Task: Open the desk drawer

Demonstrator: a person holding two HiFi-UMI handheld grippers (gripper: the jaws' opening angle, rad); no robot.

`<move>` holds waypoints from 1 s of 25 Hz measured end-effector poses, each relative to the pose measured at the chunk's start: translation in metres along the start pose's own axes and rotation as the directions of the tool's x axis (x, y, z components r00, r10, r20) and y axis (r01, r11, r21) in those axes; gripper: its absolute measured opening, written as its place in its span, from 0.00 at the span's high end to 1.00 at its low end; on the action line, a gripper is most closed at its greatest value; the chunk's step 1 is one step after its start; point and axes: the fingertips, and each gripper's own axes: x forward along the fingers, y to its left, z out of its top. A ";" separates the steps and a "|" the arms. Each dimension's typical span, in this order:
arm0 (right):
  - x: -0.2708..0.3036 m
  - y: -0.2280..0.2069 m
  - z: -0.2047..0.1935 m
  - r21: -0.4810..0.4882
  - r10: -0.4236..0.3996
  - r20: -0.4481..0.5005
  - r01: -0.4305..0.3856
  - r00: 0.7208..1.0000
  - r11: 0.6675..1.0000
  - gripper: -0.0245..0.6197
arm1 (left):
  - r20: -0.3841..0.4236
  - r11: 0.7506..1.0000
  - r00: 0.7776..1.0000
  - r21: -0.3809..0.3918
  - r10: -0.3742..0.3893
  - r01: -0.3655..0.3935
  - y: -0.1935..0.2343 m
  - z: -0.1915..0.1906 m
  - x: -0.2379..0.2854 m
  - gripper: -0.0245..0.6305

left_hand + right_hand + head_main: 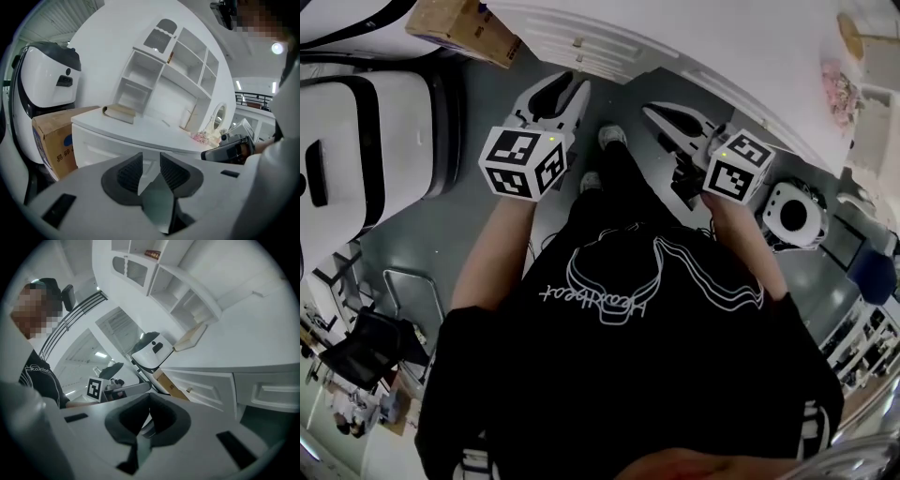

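The person's black T-shirt (628, 356) filled the lower head view, with both forearms extended forward and one tool in each hand.

The left gripper (151, 157) had its jaws parted by a narrow gap. The ribbed pads (129, 173) gripped nothing, and only the desk front showed through the gap. In the head view this gripper (562, 89) pointed toward the desk without touching it.

The right gripper (149, 397) had its jaw tips brought together, with nothing held between them. In the head view it (661, 114) was beside the left tool, apart from it and also short of the desk.

Two shoes (612, 136) stood on the grey floor (441, 234) between the tools.

Ahead, the desk drawer (201, 387) was closed, its panelled front flush with the white desk (150, 131) and fitted with a small knob (190, 390).

A cardboard box (51, 136) stood just beside the desk's left end, with a white rounded unit with black trim (47, 79) behind it.

A book (119, 112) lay flat on the desk top. Behind it rose a white shelf hutch (173, 70). A round mirror (218, 119) and pink flowers (204, 137) were at the right end of the top.
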 end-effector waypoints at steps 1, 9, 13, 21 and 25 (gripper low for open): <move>0.005 -0.004 -0.001 0.005 0.004 -0.013 -0.004 1.000 1.000 0.95 | -0.006 1.000 1.000 0.006 0.010 -0.010 0.005 -0.002 0.006 0.79; 0.040 -0.037 -0.020 -0.032 0.034 -0.153 -0.040 0.988 0.999 0.95 | -0.061 0.993 0.993 0.069 0.104 -0.100 0.052 -0.022 0.063 0.73; 0.052 -0.051 -0.025 -0.046 0.044 -0.195 -0.054 0.980 0.997 0.95 | -0.114 0.988 0.985 0.102 0.128 -0.116 0.072 -0.037 0.093 0.73; 0.064 -0.072 -0.043 0.011 0.052 -0.221 -0.051 0.974 0.999 0.95 | -0.185 0.979 0.965 0.117 0.185 -0.165 0.107 -0.070 0.125 0.73; 0.069 -0.074 -0.051 0.045 0.062 -0.226 -0.053 0.972 0.998 0.95 | -0.209 0.980 0.960 0.114 0.184 -0.163 0.114 -0.081 0.133 0.73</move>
